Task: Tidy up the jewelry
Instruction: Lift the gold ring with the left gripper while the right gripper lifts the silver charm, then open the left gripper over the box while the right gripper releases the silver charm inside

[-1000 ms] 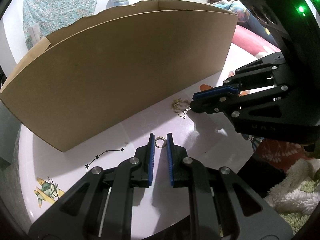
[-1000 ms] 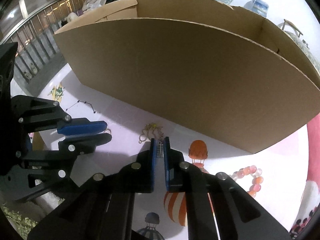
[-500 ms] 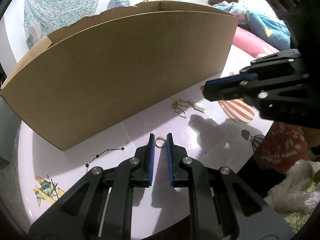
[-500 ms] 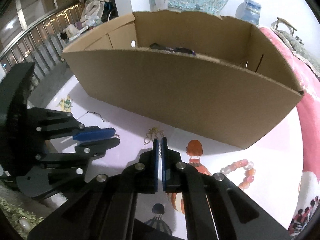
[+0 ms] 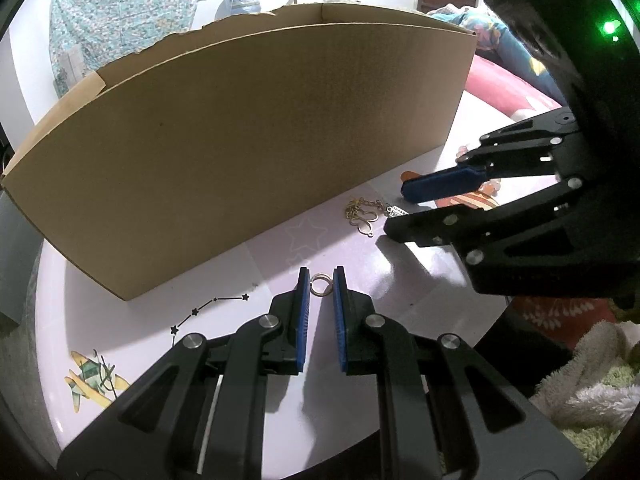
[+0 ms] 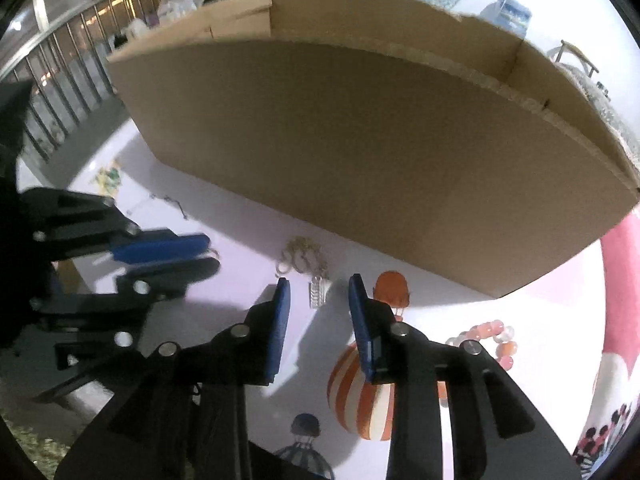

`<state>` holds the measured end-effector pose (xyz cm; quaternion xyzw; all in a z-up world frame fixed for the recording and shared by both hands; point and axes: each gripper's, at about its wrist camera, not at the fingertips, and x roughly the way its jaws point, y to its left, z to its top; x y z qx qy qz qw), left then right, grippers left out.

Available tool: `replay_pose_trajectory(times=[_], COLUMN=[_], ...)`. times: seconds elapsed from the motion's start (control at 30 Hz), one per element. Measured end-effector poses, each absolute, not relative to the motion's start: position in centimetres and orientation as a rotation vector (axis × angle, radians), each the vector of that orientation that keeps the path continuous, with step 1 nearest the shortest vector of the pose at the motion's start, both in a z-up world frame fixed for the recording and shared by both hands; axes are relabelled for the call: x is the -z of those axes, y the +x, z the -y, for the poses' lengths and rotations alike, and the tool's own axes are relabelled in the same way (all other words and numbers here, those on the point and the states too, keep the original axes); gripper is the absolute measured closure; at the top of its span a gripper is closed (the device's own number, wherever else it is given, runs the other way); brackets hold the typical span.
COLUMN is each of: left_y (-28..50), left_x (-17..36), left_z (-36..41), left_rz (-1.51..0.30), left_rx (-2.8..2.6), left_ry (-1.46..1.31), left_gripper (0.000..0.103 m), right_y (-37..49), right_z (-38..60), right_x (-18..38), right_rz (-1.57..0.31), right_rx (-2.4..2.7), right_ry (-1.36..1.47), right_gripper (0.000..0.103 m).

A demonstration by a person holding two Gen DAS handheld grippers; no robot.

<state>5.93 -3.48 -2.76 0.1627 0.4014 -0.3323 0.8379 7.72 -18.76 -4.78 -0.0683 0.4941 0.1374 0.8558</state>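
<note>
L gripper sits low over the counter, fingers a narrow gap apart w/ a small gold ring lying on the surface right between the tips; can't tell if the pads touch it. R gripper has just been opening: fingers now clearly apart, the silver tag of the gold chain lying flat between the tips, touching neither pad. Rest of the chain is bunched just beyond the tag, near the front wall of the cardboard box. From the L cam, chain lies between the box and the R gripper's tips. Pink bead bracelet lies on the counter to the right of the R gripper, well apart from the chain. Counter top is pale w/ printed balloon and plane pics.
</note>
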Motion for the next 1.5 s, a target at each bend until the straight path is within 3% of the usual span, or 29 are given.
replay_pose_trajectory(times=[0.2,1.03,1.5], left_y=[5.9,5.3,4.2], left_x=[2.7,1.3,-9.7], left_z=[3.5,2.9,2.4], left_rz=[-0.849,-0.801,-0.512], left_rx=[0.703,0.721,0.756], left_ry=[0.343,0.290,0.318], left_gripper=[0.092,0.092,0.092], right_y=[7.9,5.2,5.7], right_z=[18.4,22.0,22.7], right_x=[4.4,-2.0,-11.2], right_rz=[-1.075,-0.942,-0.648], right_rx=[-0.328,-0.320,-0.389], right_ry=[-0.135,-0.005,0.033], right_gripper=[0.099,0.101,0.101])
